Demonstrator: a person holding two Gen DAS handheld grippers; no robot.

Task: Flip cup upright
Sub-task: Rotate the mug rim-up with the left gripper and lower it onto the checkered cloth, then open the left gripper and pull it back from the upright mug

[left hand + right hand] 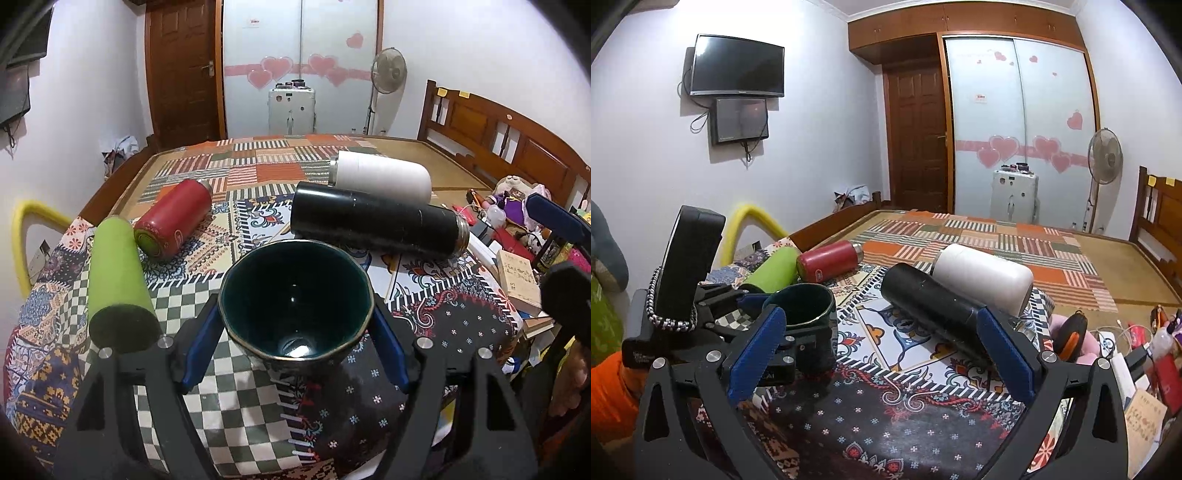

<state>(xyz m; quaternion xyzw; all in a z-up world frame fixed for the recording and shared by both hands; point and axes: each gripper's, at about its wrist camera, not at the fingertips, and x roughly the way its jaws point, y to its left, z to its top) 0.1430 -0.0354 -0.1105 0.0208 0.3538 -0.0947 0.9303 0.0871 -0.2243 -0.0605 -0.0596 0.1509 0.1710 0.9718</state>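
A dark green cup with a thin gold rim is held mouth up, tilted toward the camera, between the blue pads of my left gripper, which is shut on its lower body. In the right wrist view the same cup sits in the left gripper above the patterned cloth. My right gripper is open and empty, its blue pads wide apart, beside the cup and in front of a lying black flask.
Several flasks lie on the patterned cloth: green, red, black and white. Clutter of books and toys sits at the right edge. A wooden headboard stands behind.
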